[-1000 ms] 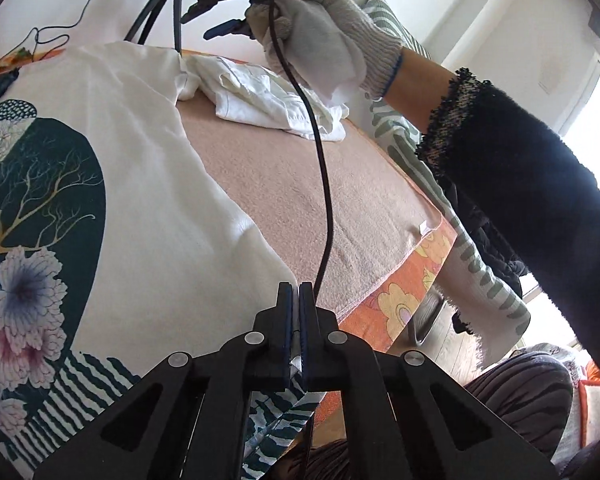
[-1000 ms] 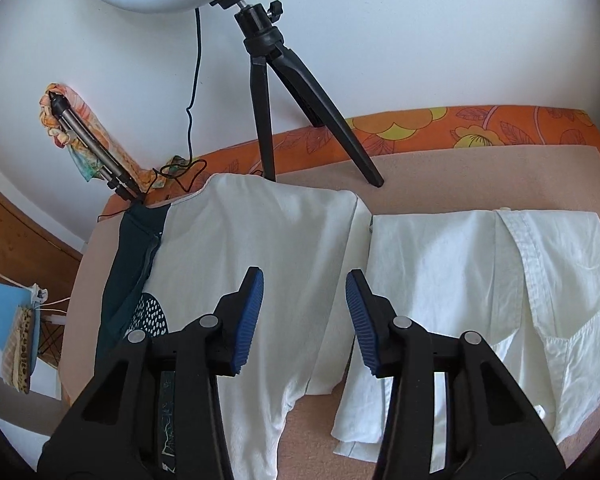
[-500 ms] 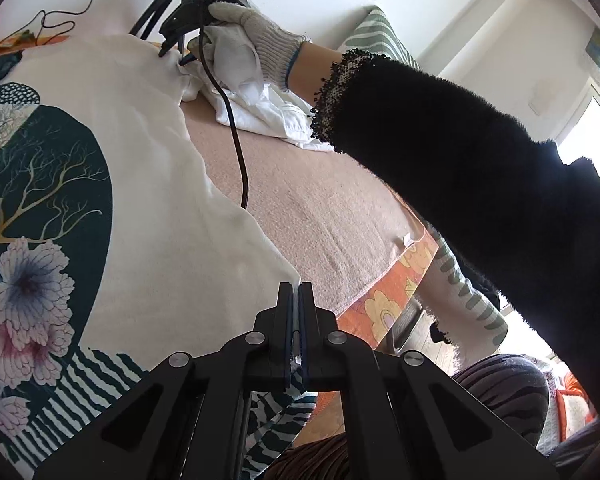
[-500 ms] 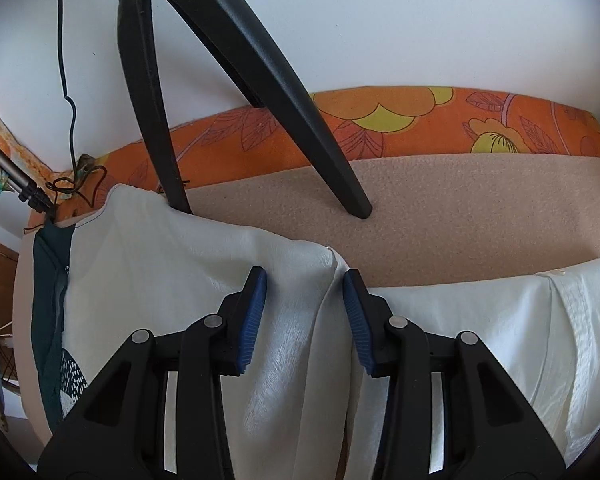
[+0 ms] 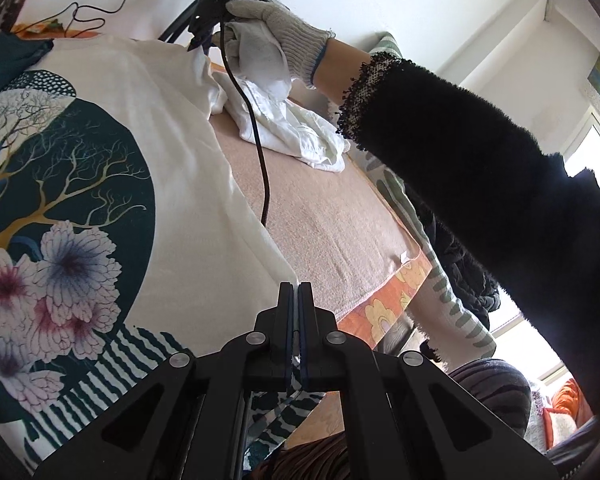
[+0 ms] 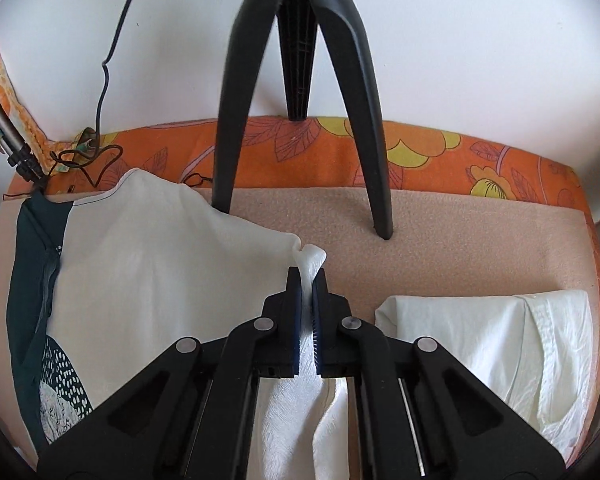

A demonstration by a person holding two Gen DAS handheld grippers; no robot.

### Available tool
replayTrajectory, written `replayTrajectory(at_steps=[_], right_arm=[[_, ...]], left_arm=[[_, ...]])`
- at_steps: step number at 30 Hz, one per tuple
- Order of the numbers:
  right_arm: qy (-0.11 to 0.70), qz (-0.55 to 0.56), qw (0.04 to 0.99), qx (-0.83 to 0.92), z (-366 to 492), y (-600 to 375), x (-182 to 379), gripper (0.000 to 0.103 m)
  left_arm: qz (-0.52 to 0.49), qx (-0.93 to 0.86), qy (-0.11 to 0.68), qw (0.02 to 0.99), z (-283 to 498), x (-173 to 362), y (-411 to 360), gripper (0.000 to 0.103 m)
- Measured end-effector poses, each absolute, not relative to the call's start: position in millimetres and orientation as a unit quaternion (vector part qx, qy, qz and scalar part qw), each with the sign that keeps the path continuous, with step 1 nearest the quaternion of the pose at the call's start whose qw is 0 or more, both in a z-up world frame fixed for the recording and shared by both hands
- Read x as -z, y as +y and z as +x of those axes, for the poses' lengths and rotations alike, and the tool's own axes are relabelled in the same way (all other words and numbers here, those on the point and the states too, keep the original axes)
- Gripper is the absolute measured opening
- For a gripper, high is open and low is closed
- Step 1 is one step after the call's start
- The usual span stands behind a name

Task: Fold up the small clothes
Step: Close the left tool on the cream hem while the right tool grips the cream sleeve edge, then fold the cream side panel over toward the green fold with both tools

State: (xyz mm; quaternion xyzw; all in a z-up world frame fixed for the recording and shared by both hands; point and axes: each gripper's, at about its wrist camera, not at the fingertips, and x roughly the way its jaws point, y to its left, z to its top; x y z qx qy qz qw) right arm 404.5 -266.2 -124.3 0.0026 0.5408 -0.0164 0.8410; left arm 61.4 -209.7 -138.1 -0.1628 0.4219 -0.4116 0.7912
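Both tongs are clamped on the white tree-and-flower printed T-shirt, left gripper at its hem, right gripper at its pinched far corner, jaws having just closed there, so its folding looks barely begun.

White shirt printed with a dark-teal disc, gold tree, pink-purple flowers and stripes; beside it, plain white garment. Under the shirt, pinkish-beige blanket, orange floral edge.
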Motion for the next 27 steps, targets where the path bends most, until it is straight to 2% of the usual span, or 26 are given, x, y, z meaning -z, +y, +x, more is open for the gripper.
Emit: replayTrajectory(at_steps=[7,13,14,15,16,17,18,22,27], right_arm=[[0.530,-0.055,0.846,0.021,403,-208,87,0.005],[0.547,-0.077,0.833,-0.042,406,-123,91,0.006],[0.550,-0.077,0.830,-0.054,404,-112,92,0.011],[0.552,-0.073,0.827,-0.073,400,-103,91,0.023],[0.549,-0.072,0.828,-0.088,397,-97,88,0.031],[0.541,-0.076,0.832,-0.091,392,-93,84,0.047],[0.532,-0.080,0.838,-0.089,388,-92,80,0.052],[0.528,-0.050,0.844,-0.079,378,-120,77,0.052],[0.548,-0.010,0.834,-0.060,354,-163,104,0.052]], left_arm=[[-0.181,0.382,0.416,0.805,50,138,-172,0.001],[-0.201,0.348,0.418,0.815,46,144,-135,0.001],[-0.206,0.344,0.421,0.814,47,146,-130,0.001],[-0.209,0.340,0.421,0.815,47,148,-127,0.001],[-0.210,0.337,0.421,0.815,47,149,-124,0.001],[-0.210,0.336,0.421,0.816,46,149,-122,0.001],[-0.211,0.335,0.420,0.817,45,150,-120,0.001],[-0.215,0.333,0.419,0.817,44,151,-113,0.001],[-0.221,0.330,0.418,0.817,44,152,-107,0.001]])
